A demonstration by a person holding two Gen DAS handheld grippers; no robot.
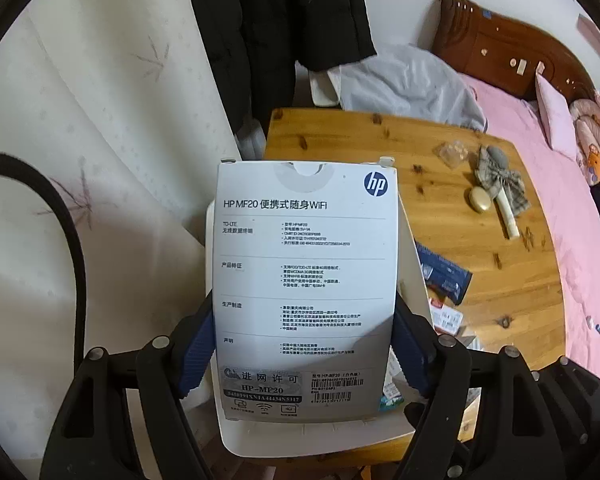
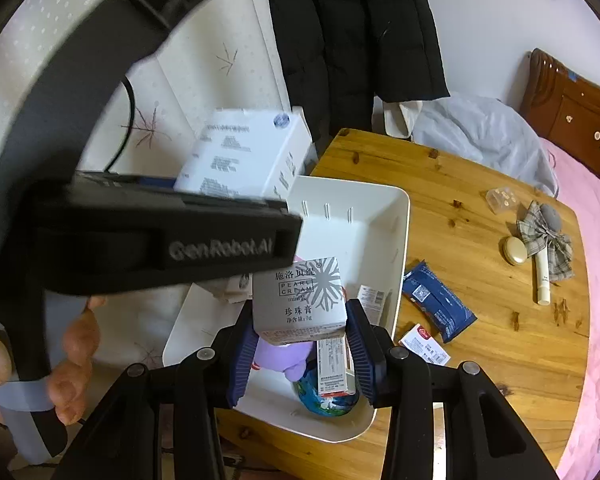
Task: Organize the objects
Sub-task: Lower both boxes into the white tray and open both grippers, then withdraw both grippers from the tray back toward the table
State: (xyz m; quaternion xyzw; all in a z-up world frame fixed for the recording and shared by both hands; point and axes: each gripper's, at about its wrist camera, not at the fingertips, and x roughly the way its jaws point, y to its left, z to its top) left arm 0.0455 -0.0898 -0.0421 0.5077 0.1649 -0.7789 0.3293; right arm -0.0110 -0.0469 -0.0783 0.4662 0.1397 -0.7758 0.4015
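Observation:
My left gripper [image 1: 304, 344] is shut on a white HP WiFi box [image 1: 304, 272], its blue pads [image 1: 198, 350] pressing on the box's two sides. The box hangs above the white plastic bin [image 1: 300, 436] at the wooden table's left edge. In the right wrist view that same box [image 2: 244, 156] shows above the bin's far end, behind the left gripper's black body [image 2: 160, 236]. My right gripper [image 2: 300, 356] is shut on a small grey pearl cream box [image 2: 300, 300], held over the bin [image 2: 396, 216]. Inside the bin lie a purple soft thing [image 2: 280, 354], a narrow carton [image 2: 334, 364] and a blue-green ball [image 2: 326, 400].
On the round wooden table [image 2: 480, 360] lie a blue tissue pack [image 2: 436, 300], a small red-white packet [image 2: 426, 344], a plaid bow [image 2: 548, 240], a cream oval case [image 2: 514, 250], a white tube [image 2: 543, 280] and a clear bag [image 2: 502, 198]. A pink bed lies right; a hand [image 2: 72, 344] at lower left.

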